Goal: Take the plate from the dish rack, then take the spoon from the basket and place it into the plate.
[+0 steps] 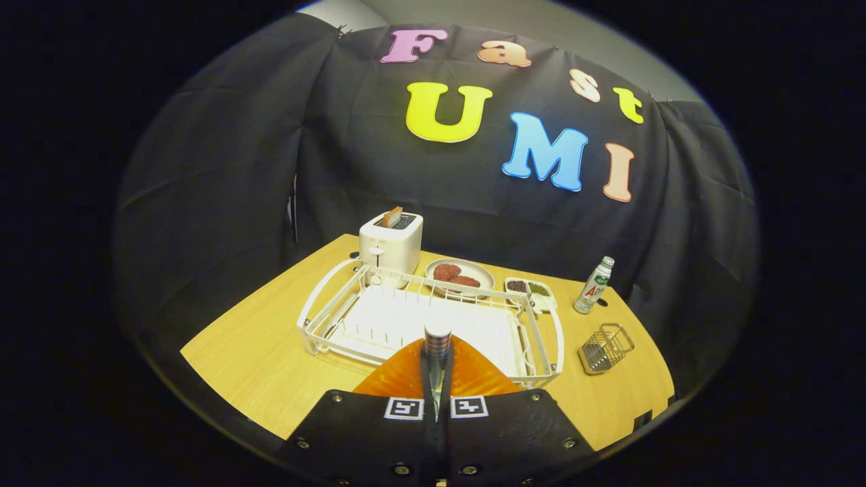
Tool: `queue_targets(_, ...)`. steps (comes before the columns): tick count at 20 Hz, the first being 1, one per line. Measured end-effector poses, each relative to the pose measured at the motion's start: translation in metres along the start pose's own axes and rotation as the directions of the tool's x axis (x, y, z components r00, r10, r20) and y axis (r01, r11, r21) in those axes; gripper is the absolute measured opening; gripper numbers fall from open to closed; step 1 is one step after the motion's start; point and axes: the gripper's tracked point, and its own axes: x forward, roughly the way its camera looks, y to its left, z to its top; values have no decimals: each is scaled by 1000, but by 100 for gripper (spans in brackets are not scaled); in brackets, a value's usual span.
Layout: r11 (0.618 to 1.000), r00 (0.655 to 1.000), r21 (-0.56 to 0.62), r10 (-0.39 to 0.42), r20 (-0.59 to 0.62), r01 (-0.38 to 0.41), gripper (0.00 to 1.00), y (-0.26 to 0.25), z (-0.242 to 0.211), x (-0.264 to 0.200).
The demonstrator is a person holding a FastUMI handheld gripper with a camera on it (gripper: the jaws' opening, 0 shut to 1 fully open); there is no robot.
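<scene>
We see the fingers [437, 399] pressed close together, clenched on a spoon [438, 348] whose handle stands up between them. Its long axis runs straight ahead along the fingers, the rounded handle end pointing away from us toward the rack [325, 318]; the bowl end is hidden down between the fingers. Just under the spoon and right at the fingertips lies the orange plate [399, 375], on the counter [270, 365] at the near edge of the rack, its rim partly covered by the gripper body. The white wire rack sits beyond the plate, its long side running across our view, with a white tray inside it. Behind the rack's far left corner stands a white toaster [390, 242] with a slice of bread [392, 216] sticking out of one slot. Beside it, behind the rack's far rail, is a grey dish [484, 274] carrying two brown patties [455, 275], and next to that a small white divided tray [534, 289] with dark and green fillings. Further right a bottle [594, 285] stands upright. Nearer us on that side, well apart from the rack, the wire basket [605, 348] rests tilted on the counter.
</scene>
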Motion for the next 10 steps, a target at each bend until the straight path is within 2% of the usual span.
queue_targets(5,997,997,62,48,-64,-44,0,21,-38,6)
queue_targets(10,995,991,48,94,-92,-90,1,37,-58,5)
